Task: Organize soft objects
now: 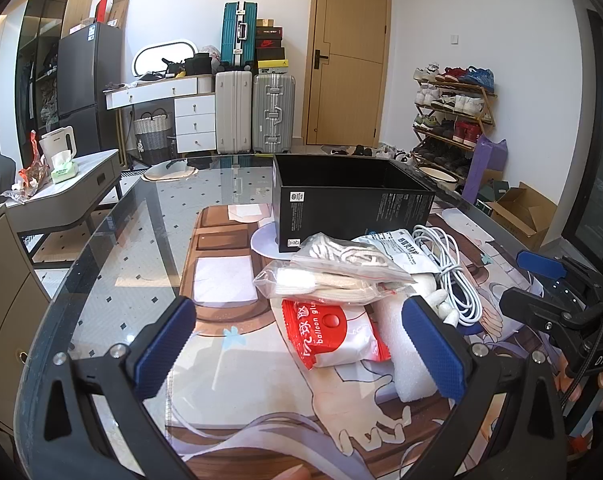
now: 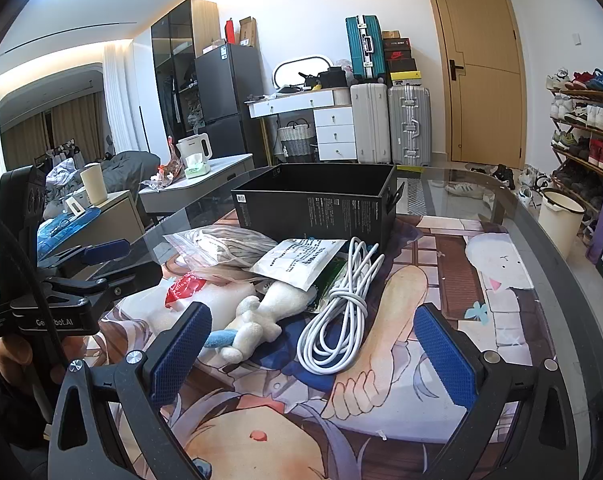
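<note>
A pile of soft things lies on the printed mat in front of an open black box (image 1: 353, 204) (image 2: 317, 208). In it are a red-and-white balloon packet (image 1: 333, 334), a clear bag of white cloth (image 1: 325, 284), a white foam block (image 1: 405, 348), a white pouch (image 2: 297, 260), a white plush toy (image 2: 261, 316) and a coiled white cable (image 2: 337, 320) (image 1: 457, 280). My left gripper (image 1: 301, 348) is open, its jaws on either side of the packet and foam. My right gripper (image 2: 313, 352) is open, with the plush and cable between its jaws.
The glass table (image 1: 133, 248) carries the mat. A side table with a kettle and tissues (image 1: 61, 160) stands to the left. Suitcases (image 1: 253, 112), a door and a shoe rack (image 1: 453, 116) are at the back. A white bucket (image 2: 557, 220) stands right.
</note>
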`<state>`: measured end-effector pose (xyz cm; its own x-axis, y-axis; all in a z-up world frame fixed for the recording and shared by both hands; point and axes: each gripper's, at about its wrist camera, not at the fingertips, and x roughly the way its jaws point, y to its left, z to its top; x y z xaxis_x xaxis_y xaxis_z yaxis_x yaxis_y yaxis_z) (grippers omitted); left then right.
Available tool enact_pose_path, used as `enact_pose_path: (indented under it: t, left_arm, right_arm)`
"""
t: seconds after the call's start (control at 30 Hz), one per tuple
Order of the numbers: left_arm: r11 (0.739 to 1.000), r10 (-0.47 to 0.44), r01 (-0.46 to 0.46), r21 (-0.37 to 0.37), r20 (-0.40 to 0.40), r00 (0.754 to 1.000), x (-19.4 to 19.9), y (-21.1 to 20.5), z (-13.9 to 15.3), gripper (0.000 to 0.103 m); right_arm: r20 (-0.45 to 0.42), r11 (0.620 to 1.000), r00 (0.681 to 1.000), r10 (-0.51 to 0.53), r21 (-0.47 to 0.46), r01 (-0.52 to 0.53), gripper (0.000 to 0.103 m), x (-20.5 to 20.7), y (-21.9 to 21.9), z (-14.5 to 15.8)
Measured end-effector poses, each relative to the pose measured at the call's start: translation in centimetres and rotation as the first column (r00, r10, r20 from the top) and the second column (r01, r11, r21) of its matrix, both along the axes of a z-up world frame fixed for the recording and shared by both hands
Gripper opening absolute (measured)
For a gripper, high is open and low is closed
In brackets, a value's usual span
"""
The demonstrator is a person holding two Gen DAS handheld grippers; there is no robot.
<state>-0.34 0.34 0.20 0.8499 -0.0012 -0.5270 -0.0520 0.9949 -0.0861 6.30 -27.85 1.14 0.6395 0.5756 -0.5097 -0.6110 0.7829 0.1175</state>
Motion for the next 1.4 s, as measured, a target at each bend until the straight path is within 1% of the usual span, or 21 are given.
enact_pose_path:
  t: [0.77,0.97,1.13,1.3,1.4]
  left_arm:
    - [1.000,-0.006,0.006,0.004,0.000,1.000,0.4,0.1,0.1,0.103]
    - [1.000,0.022,-0.023,0.016,0.034,0.999,0.4,0.5,0.7,0.103]
    - [0.999,0.018,-0.019,0.040,0.036,0.999,0.8,0.4,1.1,0.103]
    - [0.999,0.012,-0.013,0.040,0.022,1.000,1.4,0.5,1.3,0.103]
    - [0.999,0.006,-0.007,0.037,0.014,1.000,1.7,0.7,1.4,0.103]
  right_arm:
    - [0.000,1.000,1.000,-0.002,-0.003,0.002,0.103,0.0,0.0,0.0]
    - [-0.008,1.000,1.000,-0.020,-0.015,0.020,0.103,0.2,-0.4,0.1]
    - [-0.058,0.999,0.998,-0.010,-0.034,0.008,0.103,1.0,-0.6,-0.1]
    - [-0.111,1.000,0.994,-0.007,-0.003,0.007,0.103,2.8,-0.8,0.2]
    - [-0.123,1.000,0.992,-0.022,-0.024,0.019,0.103,3.4,-0.8,0.2]
